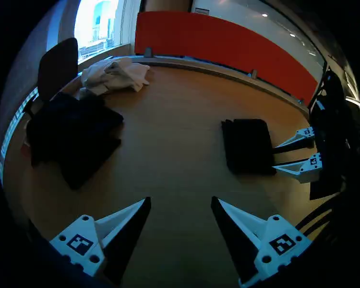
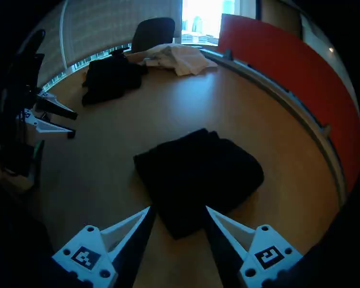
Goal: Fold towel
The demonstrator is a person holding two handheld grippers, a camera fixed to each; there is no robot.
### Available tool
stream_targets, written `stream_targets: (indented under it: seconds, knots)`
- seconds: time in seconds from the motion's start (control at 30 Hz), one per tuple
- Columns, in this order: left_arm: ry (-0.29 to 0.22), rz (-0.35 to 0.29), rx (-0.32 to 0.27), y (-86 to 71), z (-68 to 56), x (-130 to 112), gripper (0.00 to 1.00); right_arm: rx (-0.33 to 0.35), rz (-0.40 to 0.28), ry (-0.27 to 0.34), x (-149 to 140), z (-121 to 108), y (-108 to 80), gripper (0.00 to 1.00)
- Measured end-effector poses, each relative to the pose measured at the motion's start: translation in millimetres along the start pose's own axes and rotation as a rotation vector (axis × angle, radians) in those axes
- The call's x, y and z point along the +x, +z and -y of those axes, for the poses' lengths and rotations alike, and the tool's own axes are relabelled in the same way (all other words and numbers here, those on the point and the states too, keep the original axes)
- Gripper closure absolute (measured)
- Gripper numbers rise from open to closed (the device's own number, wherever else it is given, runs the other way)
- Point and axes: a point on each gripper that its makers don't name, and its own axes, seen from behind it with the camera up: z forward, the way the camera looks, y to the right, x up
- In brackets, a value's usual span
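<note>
A black towel [image 2: 199,177] lies folded into a thick rectangle on the wooden table [image 2: 180,110]. My right gripper [image 2: 179,211] is open just above it, and the towel's near corner reaches between the fingertips. In the left gripper view the same towel [image 1: 247,146] sits to the right, with the right gripper [image 1: 276,158] open at its far edge. My left gripper [image 1: 180,201] is open over bare wood, well away from the towel, with nothing between its fingers. The right gripper view shows it [image 2: 74,125] at the left, held by a dark sleeve.
A heap of black cloth [image 1: 74,139] and a pile of white cloth [image 1: 115,74] lie at the table's far end, near a dark office chair [image 1: 57,67]. A red panel [image 1: 228,48] runs along the table's back edge. Windows stand behind.
</note>
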Motion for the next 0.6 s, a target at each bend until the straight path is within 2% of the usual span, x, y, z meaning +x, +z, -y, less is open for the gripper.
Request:
stream_targets:
  seconds: [0.27,0.6]
  knots:
    - [0.005,-0.002,-0.005,0.3,-4.3,1.7,0.07,-0.017,0.028,0.024,-24.6,-2.1,-6.8,0.30]
    - [0.004,-0.003,-0.005,-1.3,-4.9,0.5,0.07,-0.031,0.053,0.051,-40.3,-3.4,-0.4,0.31]
